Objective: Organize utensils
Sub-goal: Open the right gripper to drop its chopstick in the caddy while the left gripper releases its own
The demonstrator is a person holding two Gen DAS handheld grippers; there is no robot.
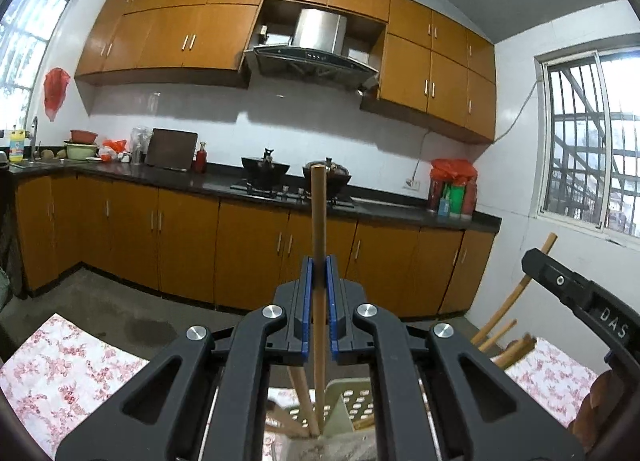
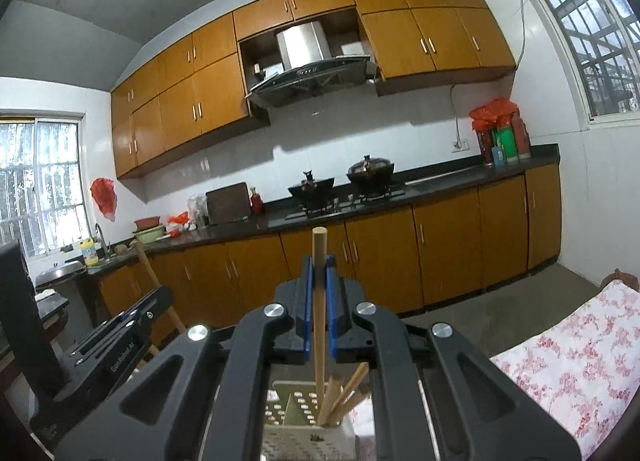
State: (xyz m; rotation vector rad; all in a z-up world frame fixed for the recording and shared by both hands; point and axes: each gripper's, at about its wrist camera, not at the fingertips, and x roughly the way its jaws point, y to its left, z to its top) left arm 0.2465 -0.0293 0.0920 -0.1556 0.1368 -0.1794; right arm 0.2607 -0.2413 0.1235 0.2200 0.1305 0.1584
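Black claw [image 1: 319, 277] bodies with blue pads, silver screws, white lettering.

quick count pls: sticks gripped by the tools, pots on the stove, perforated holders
wooden sticks gripped: 2, left stick in the left tool, right stick in the right tool
pots on the stove: 2, dark wok, lidded pot
perforated holder: 1
total: 5

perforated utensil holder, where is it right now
The pale green perforated plastic utensil holder sits bottom centre in the right wrist view, under the right hand-held gripper, holding wooden chopsticks.
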